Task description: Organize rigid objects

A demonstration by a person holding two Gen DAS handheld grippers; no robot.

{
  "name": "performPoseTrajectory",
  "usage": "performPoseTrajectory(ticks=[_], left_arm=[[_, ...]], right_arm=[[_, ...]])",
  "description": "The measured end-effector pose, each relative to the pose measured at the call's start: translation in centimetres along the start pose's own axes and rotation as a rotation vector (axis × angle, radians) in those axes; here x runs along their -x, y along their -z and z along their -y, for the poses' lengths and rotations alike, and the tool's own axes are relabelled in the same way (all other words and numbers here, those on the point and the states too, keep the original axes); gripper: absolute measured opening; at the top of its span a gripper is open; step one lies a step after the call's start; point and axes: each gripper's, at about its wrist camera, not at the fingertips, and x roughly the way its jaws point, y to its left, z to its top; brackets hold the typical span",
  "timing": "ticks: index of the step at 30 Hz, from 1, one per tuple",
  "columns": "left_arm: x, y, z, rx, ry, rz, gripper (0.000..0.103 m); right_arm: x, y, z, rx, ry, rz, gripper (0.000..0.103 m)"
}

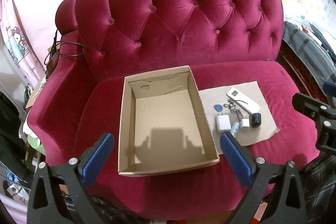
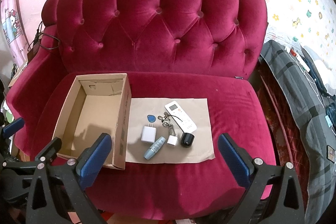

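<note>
With nothing packed yet, both the left tool (image 1: 167, 155) and the right tool (image 2: 164, 155) hover spread apart and empty over the sofa (image 2: 231, 119), where the small items such as the remote (image 2: 180, 117) and charger (image 2: 148, 134) lie on paper (image 2: 197, 152) beside the empty box (image 2: 92, 119), so a first pick probably comes next.

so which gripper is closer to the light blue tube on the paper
Right. The right gripper hangs open just in front of the light blue tube; the left gripper is open over the cardboard box, off to the tube's left.
</note>
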Motion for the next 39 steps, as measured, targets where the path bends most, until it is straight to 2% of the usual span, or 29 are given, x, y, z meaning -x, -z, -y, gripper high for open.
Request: performPoseTrajectory(ticks=[13,20,25,30,39], left_arm=[[-1.1,-0.3,-1.1,-0.008,0.028,-0.010,0.103],[-3.2,-0.9,-2.5,-0.010,0.054,-0.027,0.103],[-5.5,-1.6,-4.0,-0.006,0.062,-0.040,0.103],[-9.2,-1.9,-6.1,0.006,0.036,-0.094,0.103],[-16.0,-1.7,-9.1,0.023,-0.009,-0.185,0.103]], right_arm=[[-1.0,-0.8,0.1,0.007,-0.002,0.012,0.103],[-2.9,-1.5,0.8,0.005,0.004,-0.002,0.103],[-4.5,-1.9,1.3,0.024,0.028,0.007,0.103],[-6.4,-2.1,1.6,0.031,0.025,0.002,0.103],[-10.6,-1.5,2.0,0.007,0.008,-0.065,0.103]])
